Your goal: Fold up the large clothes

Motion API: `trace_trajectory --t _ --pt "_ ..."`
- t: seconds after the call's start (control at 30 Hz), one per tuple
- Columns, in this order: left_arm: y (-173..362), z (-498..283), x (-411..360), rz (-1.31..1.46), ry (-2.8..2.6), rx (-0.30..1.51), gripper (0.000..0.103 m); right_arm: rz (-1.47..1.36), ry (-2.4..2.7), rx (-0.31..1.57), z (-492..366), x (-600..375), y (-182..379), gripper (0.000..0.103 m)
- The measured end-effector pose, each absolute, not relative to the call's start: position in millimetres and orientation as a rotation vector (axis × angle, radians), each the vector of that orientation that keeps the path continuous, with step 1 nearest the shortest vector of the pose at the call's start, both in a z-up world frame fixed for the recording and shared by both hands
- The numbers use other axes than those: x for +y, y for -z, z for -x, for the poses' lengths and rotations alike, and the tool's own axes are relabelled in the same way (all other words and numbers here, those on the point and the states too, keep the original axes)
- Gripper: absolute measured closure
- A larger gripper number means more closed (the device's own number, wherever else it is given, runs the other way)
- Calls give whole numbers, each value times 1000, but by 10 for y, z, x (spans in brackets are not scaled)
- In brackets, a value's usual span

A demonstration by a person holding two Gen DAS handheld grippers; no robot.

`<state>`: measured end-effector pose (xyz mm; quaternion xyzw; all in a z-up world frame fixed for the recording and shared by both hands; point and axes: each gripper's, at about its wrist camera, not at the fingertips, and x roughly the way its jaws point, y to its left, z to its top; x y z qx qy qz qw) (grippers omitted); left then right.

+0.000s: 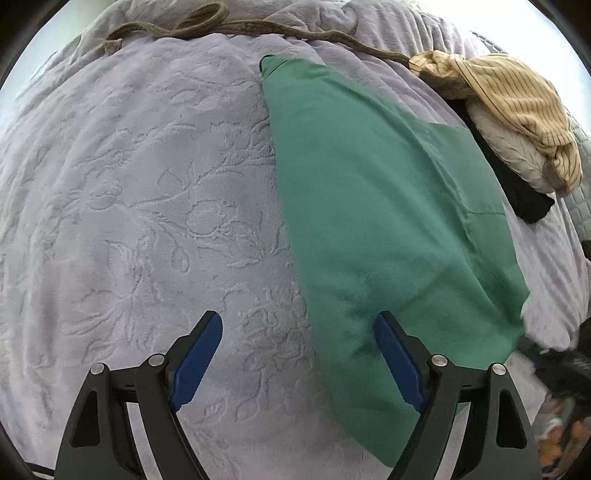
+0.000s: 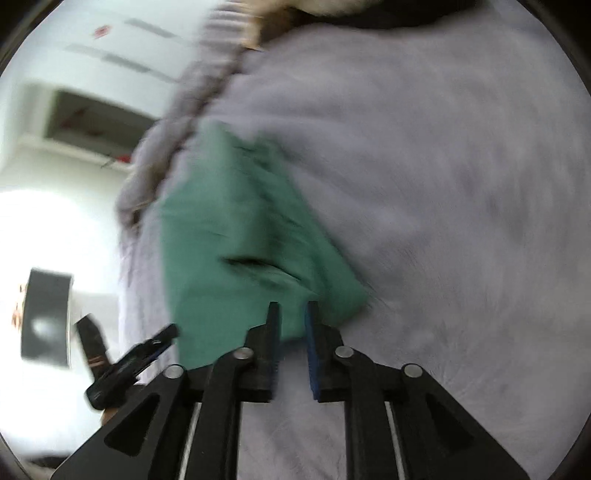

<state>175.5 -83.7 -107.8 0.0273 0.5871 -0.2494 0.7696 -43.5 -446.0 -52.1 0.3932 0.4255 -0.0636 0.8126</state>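
Observation:
A green garment (image 1: 373,206) lies folded lengthwise on a lavender embossed bedspread (image 1: 140,192), running from the far middle to the near right. My left gripper (image 1: 297,325) is open above the garment's near left edge, its right finger over the green cloth. In the blurred right wrist view, my right gripper (image 2: 292,314) has its jaws nearly closed on the near edge of the green garment (image 2: 236,236). The left gripper also shows in the right wrist view (image 2: 133,365), at lower left.
A pile of clothes (image 1: 509,118) with a yellow striped piece, a white piece and a black piece sits at the far right of the bed. A long olive strap (image 1: 229,27) lies along the far edge. The bed's edge and a bright room show in the right wrist view (image 2: 129,206).

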Motion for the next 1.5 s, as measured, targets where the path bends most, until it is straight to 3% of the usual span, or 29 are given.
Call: trace_trajectory --t 0.03,0.07,0.23,0.33,0.37,0.4,0.6,0.7,1.0,1.13,1.27,1.37,1.5 --pt "1050 -1742 -827 -54 546 1272 18 -809 119 901 304 -4476 438 57" --pt "1023 -1730 -824 -47 551 1271 18 -773 107 894 174 -4510 358 40" --pt "1035 -1666 -852 -57 553 1292 18 -690 101 990 -804 -4686 535 39" --pt "1066 -1607 -861 -52 539 1309 18 -636 120 1045 -1080 -4686 652 48" --pt "1069 -1595 -862 -50 535 1310 18 -613 119 1056 -1158 -4691 671 66" --pt "1064 -1583 -861 -51 532 1308 18 -594 130 1075 -1250 -4700 715 96" --pt "1105 -1504 -898 -71 538 1300 18 -468 256 1192 -1409 -4867 1165 97" --pt "1156 -1469 -899 -74 533 1299 18 -546 272 1244 -1264 -5034 1413 103" --pt "1118 -1401 -879 -112 513 1308 17 -640 62 1031 -450 -4749 500 99" --pt "1102 -1334 -912 -127 522 1322 17 -654 -80 1023 -294 -4423 356 99" --pt "1145 -1303 -897 -126 522 1318 17 -618 -7 1117 -330 -4337 654 99" --pt "1173 -1299 -874 -110 509 1327 13 -741 59 1171 -283 -4554 1059 103" --pt "1192 -1255 -899 -101 515 1326 13 -815 34 1149 -176 -4637 1242 103"
